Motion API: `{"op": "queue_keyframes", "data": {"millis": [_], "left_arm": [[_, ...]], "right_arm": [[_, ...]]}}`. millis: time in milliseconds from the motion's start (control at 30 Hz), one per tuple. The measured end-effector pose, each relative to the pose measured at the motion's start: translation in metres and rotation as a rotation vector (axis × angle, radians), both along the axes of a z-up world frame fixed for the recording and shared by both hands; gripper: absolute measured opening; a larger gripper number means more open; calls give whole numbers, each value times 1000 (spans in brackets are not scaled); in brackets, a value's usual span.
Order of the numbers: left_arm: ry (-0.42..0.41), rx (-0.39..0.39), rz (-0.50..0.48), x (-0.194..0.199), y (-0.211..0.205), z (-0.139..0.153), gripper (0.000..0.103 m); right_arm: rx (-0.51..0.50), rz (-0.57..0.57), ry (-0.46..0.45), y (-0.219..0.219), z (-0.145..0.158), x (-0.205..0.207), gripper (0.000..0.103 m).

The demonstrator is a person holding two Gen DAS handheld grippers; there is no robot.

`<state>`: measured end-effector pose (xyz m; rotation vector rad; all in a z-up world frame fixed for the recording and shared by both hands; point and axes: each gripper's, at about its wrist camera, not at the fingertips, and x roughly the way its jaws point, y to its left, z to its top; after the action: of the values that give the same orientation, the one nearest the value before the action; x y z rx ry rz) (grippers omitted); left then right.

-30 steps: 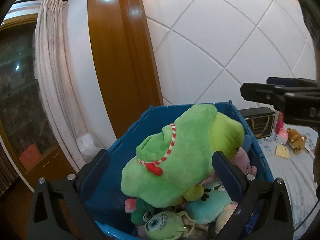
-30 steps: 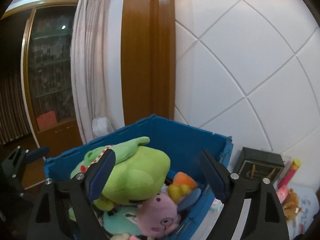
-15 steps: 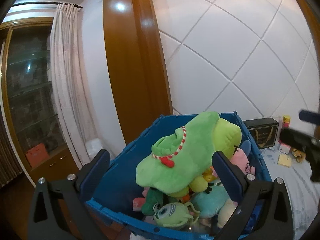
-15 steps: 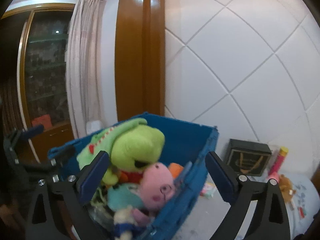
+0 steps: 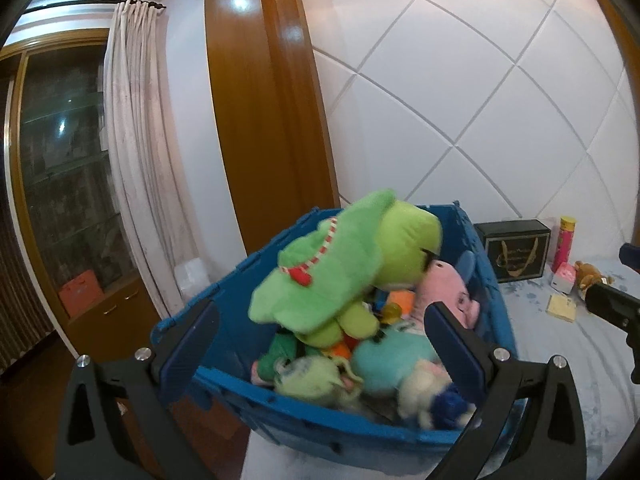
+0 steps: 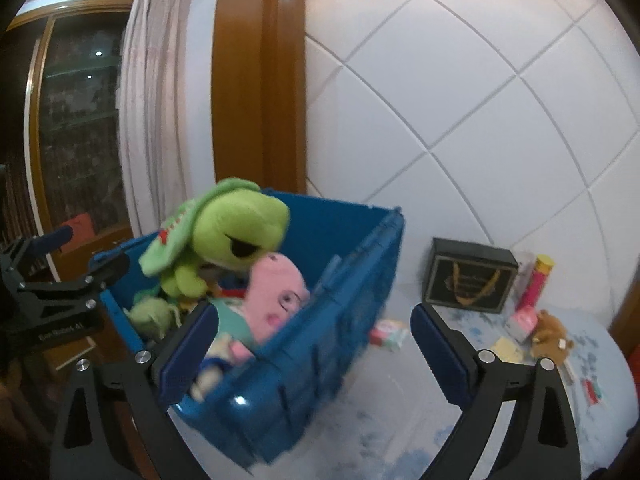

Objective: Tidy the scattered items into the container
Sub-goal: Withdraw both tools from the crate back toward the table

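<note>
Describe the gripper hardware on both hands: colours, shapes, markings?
Both match: black angular frames with triangular cutouts, silver screw heads, flat dark-blue pads. Left gripper; right gripper. The right wrist view shows small white lettering on the left gripper's black body, too blurred to read.

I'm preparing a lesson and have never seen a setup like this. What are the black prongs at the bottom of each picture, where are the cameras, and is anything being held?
The prongs are two-finger grippers, one in each of a person's hands; no robot arm is involved. Each picture comes from a fisheye camera on one gripper, looking along its fingers. The left gripper and right gripper both stand open and hold nothing. Ahead sits a blue plastic crate piled with soft toys, topped by a big green plush frog beside a pink plush pig. On the pale blue patterned surface still lie a small brown plush bear, a black box with gold print and a yellow notepad.
</note>
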<state>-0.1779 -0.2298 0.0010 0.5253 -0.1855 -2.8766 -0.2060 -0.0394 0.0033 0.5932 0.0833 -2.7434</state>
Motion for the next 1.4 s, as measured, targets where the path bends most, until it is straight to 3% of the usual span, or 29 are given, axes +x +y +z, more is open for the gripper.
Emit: {"op": "queue_keyframes", "data": {"millis": [400,733,1033,1233,1400], "left_arm": [[-18,-6,-10,57,96,-20,103],[-68,-14,-82,73,171,-53,103],[-127,-23,-192,33,225,-92,103],[-199,-41,-294,-22,254,-123,103],[-207,-42,-417,-77,291,-139,103]], "right_arm": [[20,-20,-70,95,-30,47,98],[28,-76,-131,176,-62,74,98],[13,-197,-222,240,-105,59,100],[-21,-293,-308,286,-150,25,101],[-4,-382,-345,325,-175,-15,101]]}}
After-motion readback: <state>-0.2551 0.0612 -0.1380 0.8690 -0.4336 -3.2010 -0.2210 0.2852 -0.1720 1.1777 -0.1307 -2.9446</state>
